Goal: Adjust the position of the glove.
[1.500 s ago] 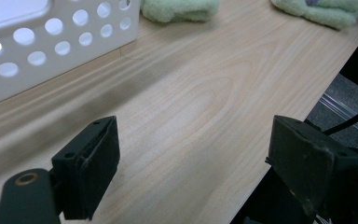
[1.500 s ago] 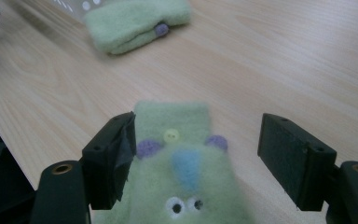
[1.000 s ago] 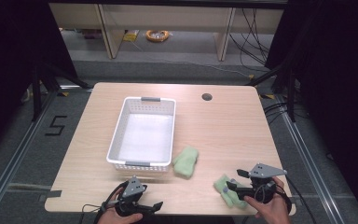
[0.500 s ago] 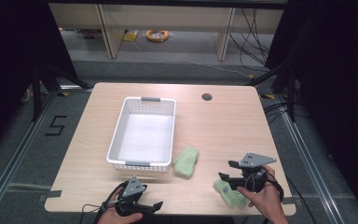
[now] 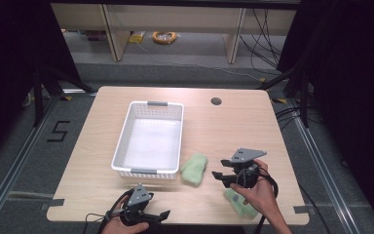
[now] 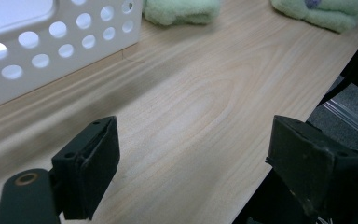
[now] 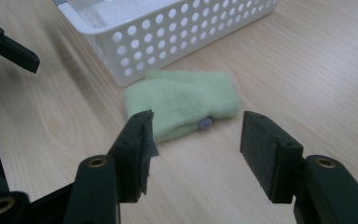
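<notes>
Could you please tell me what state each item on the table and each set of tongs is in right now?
White perforated plastic basket: empty, upright.
Folded green fleece cloth beside the basket: lying loose on the table, ungripped.
Second green fleece cloth near the table edge: lying flat, partly under the right hand.
Left tongs: open, holding nothing.
Right tongs: open, aimed at the folded cloth, not touching it.

Pale green fuzzy cloths (image 5: 195, 168) (image 5: 240, 203), white perforated basket (image 5: 121, 141) (round-hole pattern), light woodgrain table (image 5: 233, 131), black jaws, grey gripper plates.

left tongs (image 5: 161, 214) low, jaws apart, right tongs (image 5: 218, 176) raised, jaws apart
</notes>
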`<state>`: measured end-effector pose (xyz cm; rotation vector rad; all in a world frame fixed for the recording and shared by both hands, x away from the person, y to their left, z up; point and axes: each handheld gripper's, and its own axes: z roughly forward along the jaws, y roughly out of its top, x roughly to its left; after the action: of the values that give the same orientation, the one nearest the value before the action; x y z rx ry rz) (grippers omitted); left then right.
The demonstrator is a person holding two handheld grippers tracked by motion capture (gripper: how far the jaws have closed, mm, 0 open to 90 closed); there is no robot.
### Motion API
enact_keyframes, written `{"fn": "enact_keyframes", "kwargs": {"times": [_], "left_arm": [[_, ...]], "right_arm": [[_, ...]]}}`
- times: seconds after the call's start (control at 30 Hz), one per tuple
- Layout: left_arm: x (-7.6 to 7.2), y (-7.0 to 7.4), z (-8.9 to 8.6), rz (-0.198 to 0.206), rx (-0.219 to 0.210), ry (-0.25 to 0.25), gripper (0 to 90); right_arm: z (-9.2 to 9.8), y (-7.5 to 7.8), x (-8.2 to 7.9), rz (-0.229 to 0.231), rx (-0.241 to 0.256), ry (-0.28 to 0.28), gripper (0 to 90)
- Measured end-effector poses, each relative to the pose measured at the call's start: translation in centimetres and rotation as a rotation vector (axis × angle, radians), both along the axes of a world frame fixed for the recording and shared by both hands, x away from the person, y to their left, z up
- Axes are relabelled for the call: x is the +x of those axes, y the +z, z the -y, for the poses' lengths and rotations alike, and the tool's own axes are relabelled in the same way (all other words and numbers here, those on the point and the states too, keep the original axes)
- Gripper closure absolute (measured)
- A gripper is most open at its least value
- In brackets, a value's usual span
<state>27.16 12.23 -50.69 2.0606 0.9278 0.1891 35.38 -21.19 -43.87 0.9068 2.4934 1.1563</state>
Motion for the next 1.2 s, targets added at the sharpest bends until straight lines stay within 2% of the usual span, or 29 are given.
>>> {"fn": "enact_keyframes", "kwargs": {"times": [0.3, 0.33, 0.47, 0.53, 0.57, 0.63, 0.67, 0.7, 0.77, 0.83, 0.87, 0.93, 0.97, 1.0, 1.03, 1.07, 1.1, 1.13, 1.17, 1.2], "left_arm": [[0.0, -0.1, 0.0, 0.002, -0.003, 0.001, 16.0], [0.0, 0.0, 0.0, 0.002, -0.003, 0.0, 16.1], [0.0, -0.1, 0.1, 0.01, -0.007, 0.008, 16.0], [-0.1, -0.1, 0.1, 0.012, -0.006, 0.006, 16.1], [0.0, -0.1, 0.1, 0.009, -0.005, 0.002, 16.1], [-0.1, 0.0, 0.1, 0.009, -0.006, 0.003, 16.0], [-0.1, -0.1, 0.2, 0.008, -0.025, 0.016, 16.1], [-0.1, 0.0, 0.0, 0.009, -0.002, -0.001, 16.1], [-0.1, 0.0, 0.1, 0.012, -0.007, 0.007, 16.0], [-0.1, 0.0, 0.1, 0.012, -0.01, 0.007, 16.0], [-0.1, 0.0, 0.1, 0.012, -0.009, 0.007, 16.1], [-0.1, 0.0, 0.1, 0.012, -0.018, 0.013, 16.0], [-0.1, 0.0, 0.1, 0.009, -0.019, 0.01, 16.0], [-0.1, 0.0, 0.1, 0.011, -0.019, 0.01, 16.0], [-0.1, 0.0, 0.1, 0.01, -0.019, 0.011, 16.1], [-0.1, 0.0, 0.1, 0.007, -0.019, 0.01, 16.0], [-0.1, 0.0, 0.1, 0.01, -0.02, 0.014, 16.0], [-0.1, 0.0, 0.1, 0.012, -0.02, 0.014, 16.0], [-0.1, 0.0, 0.1, 0.008, -0.018, 0.008, 16.1], [-0.1, 0.0, 0.1, 0.012, -0.02, 0.008, 16.0]], "right_arm": [[-2.6, -0.4, 2.3, -0.013, -0.033, 0.038, 53.0], [-2.9, -0.4, 2.5, -0.032, -0.04, 0.038, 53.6], [-4.0, -1.0, 3.6, -0.054, -0.067, 0.04, 57.2], [-4.5, -1.4, 4.1, -0.064, -0.066, 0.047, 58.7], [-4.8, -1.6, 4.3, -0.081, -0.06, 0.024, 59.0], [-5.1, -1.7, 4.8, -0.094, -0.093, 0.025, 60.0], [-5.4, -2.0, 5.0, -0.074, -0.083, 0.03, 60.4], [-5.6, -2.1, 5.3, -0.069, -0.083, 0.044, 60.6], [-6.0, -2.1, 5.6, -0.095, -0.097, 0.042, 61.1], [-6.3, -2.4, 5.9, -0.085, -0.102, 0.045, 61.6], [-6.4, -2.4, 6.1, -0.104, -0.112, 0.046, 61.9], [-6.6, -2.9, 6.5, -0.076, -0.125, 0.057, 62.6], [-6.8, -2.9, 6.4, -0.129, -0.132, 0.028, 62.9], [-6.8, -3.3, 6.7, -0.093, -0.135, 0.045, 63.0], [-7.0, -3.2, 6.6, -0.137, -0.138, 0.032, 62.9], [-7.1, -3.3, 6.6, -0.145, -0.144, 0.02, 63.2], [-7.2, -3.8, 6.9, -0.125, -0.147, 0.032, 64.2], [-7.2, -3.8, 6.9, -0.125, -0.147, 0.032, 64.2], [-7.2, -3.8, 6.9, -0.165, -0.164, 0.014, 64.2], [-7.3, -4.0, 7.0, -0.151, -0.177, 0.032, 64.3]]}}
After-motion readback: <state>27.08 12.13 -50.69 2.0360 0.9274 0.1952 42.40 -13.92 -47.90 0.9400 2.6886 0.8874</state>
